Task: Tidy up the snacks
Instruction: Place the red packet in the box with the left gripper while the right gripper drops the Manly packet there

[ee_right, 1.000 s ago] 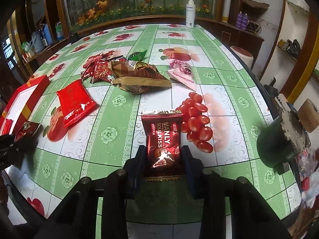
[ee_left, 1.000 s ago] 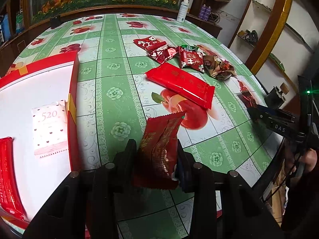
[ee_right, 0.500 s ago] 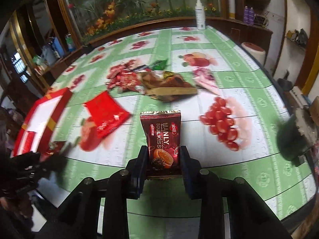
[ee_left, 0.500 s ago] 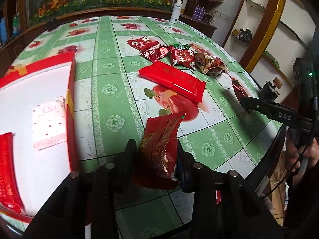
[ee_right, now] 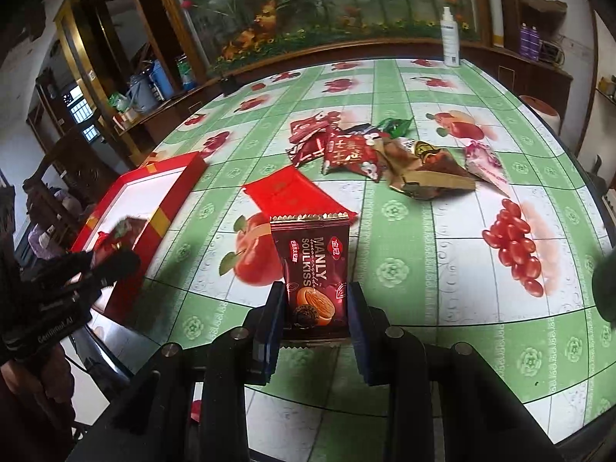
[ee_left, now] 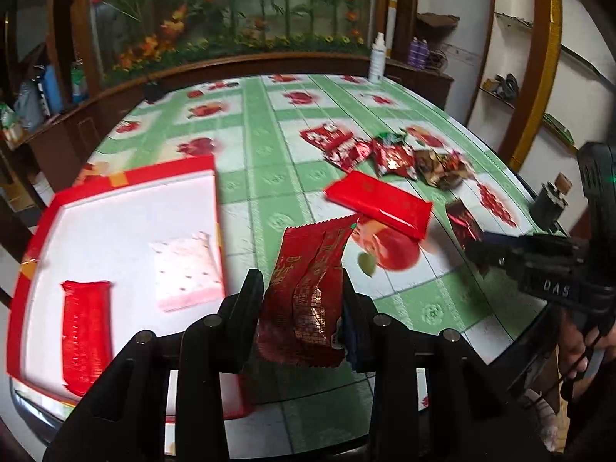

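Blurring with motion: box (ee_left: pixel 115 208) contents. Left tool (ee_left: pixel 304 300) pinching crinkled red packet (ee_left: pixel 308 281); right tool (ee_right: pixel 316 310) clamping dark maroon pouch (ee_right: pixel 313 265).

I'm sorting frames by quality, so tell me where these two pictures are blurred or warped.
Left wrist view: motion smear on the long red packet and the red box; the held red snack packet stays sharp. Right wrist view: crisp on the Soulkiss packet, soft toward the left edge. Both: fisheye bends the table's edge.

Red snack packet (ee_left: pixel 308 288) and maroon cookie packet (ee_right: pixel 313 269) held upright.
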`<state>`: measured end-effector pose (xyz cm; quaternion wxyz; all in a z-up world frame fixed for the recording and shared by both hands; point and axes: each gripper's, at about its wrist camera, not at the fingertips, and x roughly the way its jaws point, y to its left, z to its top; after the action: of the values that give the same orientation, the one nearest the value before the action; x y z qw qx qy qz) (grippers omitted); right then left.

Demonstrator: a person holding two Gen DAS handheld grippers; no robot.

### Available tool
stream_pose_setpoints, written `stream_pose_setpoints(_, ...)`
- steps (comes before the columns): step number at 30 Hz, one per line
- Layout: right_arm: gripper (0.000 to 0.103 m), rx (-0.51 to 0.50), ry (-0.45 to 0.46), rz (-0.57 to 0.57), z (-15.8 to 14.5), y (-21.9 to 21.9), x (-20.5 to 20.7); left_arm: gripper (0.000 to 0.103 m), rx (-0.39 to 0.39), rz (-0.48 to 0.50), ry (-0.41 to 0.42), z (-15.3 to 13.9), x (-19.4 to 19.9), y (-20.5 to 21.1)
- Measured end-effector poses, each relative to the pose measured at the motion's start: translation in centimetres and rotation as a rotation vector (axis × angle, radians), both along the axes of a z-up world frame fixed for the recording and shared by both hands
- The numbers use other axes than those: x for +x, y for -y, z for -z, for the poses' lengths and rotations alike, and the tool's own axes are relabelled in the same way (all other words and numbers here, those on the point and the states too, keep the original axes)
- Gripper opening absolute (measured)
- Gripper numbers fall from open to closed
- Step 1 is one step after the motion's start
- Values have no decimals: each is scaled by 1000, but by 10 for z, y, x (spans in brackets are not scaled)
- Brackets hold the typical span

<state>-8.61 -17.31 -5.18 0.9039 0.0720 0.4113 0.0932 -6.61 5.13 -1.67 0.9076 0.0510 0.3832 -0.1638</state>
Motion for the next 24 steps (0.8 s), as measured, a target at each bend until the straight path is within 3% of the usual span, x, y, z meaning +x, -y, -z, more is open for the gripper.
stream_pose_setpoints(16,32,14,18,-66,-8,-29,6,34,64,-149,110,-17,3,-27)
stream_pose_setpoints(24,32,9,74,-165,-32,-72,17,35,70,-257,148,-30,6,-60)
